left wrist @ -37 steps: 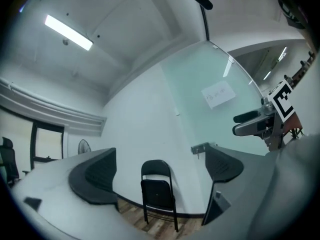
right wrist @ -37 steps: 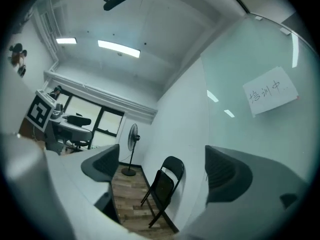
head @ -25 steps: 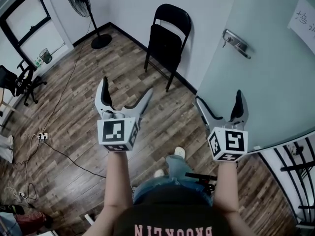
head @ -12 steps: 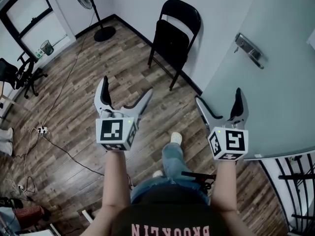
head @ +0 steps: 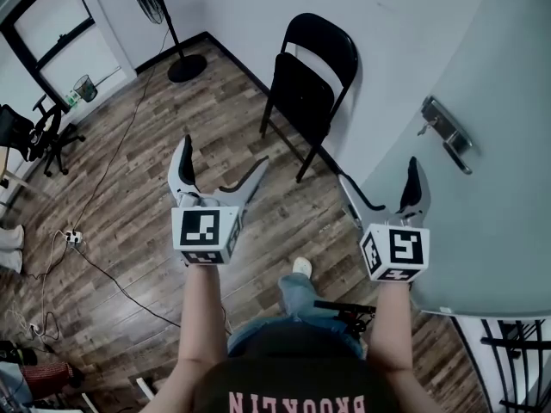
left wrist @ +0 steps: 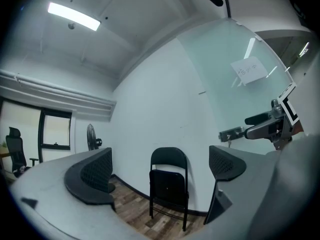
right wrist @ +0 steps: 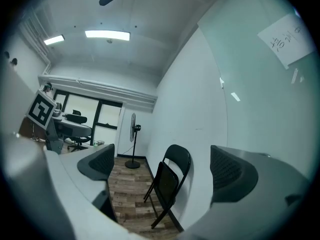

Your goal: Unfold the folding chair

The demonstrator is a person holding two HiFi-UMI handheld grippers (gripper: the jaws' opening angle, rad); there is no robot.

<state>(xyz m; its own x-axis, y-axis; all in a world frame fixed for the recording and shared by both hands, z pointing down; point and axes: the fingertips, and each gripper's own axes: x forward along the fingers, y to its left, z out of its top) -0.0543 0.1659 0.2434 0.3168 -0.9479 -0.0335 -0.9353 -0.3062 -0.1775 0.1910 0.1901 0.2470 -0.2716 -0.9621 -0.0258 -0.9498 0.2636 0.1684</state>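
The chair (head: pixel 306 84) stands folded against the wall (head: pixel 250 7), near the door (head: pixel 499 101) and well ahead of us on the floor (head: pixel 129 144). We see three risks. The thin frame may slip if we grip it off-centre. Pulling the seat down while the legs stand loose could tip the chair or scrape it along the wall. A wide swing on the right could strike the door handle (head: pixel 446 133). The left tool (head: pixel 222 157) and right tool (head: pixel 379 175) are both spread wide, holding and touching nothing, with the chair framed between each pair of jaws.
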